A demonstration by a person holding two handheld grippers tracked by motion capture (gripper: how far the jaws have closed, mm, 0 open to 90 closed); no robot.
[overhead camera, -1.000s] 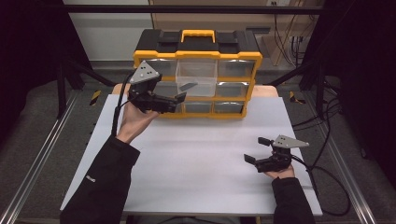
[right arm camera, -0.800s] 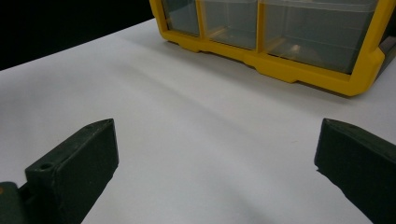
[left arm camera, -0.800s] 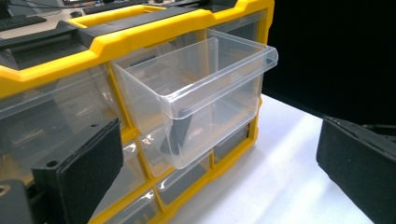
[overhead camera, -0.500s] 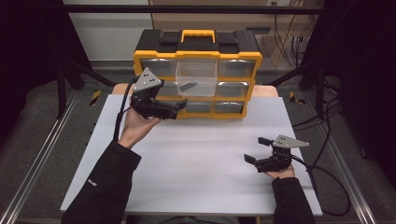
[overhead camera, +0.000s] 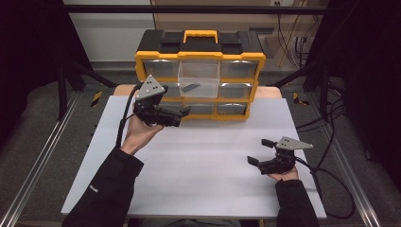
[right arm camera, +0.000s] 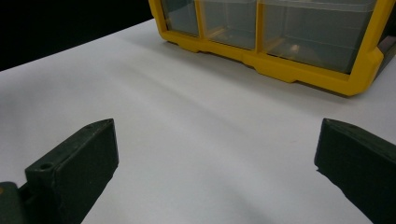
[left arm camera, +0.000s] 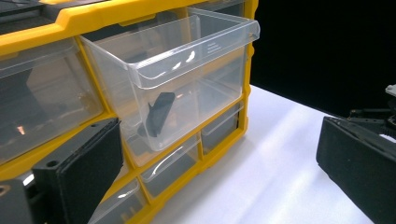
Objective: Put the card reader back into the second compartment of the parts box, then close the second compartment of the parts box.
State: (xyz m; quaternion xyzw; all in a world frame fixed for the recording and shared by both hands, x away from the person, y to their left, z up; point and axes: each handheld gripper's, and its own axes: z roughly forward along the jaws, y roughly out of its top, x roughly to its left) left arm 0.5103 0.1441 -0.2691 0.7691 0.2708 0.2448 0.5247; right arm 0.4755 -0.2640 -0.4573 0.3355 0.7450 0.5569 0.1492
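The left gripper (overhead camera: 182,115), a blocky black tool with a grey three-cornered plate on top, was held up in an upturned palm at the left front of the yellow organizer (overhead camera: 198,52), its jaws released and wide apart, holding nothing; in the left gripper view the square, matte foam-faced jaw pads framed the cabinet from close by. The organizer was a boxy case of glossy yellow plastic with a black top and a yellow handle, fitted with rows of see-through drawers. Its clear drawer (left arm camera: 187,70) in the middle column stood pulled out past the others, thin-walled and smooth with a rolled lip, and a small flat black part (left arm camera: 159,114) leaned inside it. The white table (overhead camera: 208,161) was matte and plain. Farther right, the right gripper (overhead camera: 261,152) rested low on the table near its front edge, cradled in the hand, jaws likewise spread and empty, well apart from the organizer.
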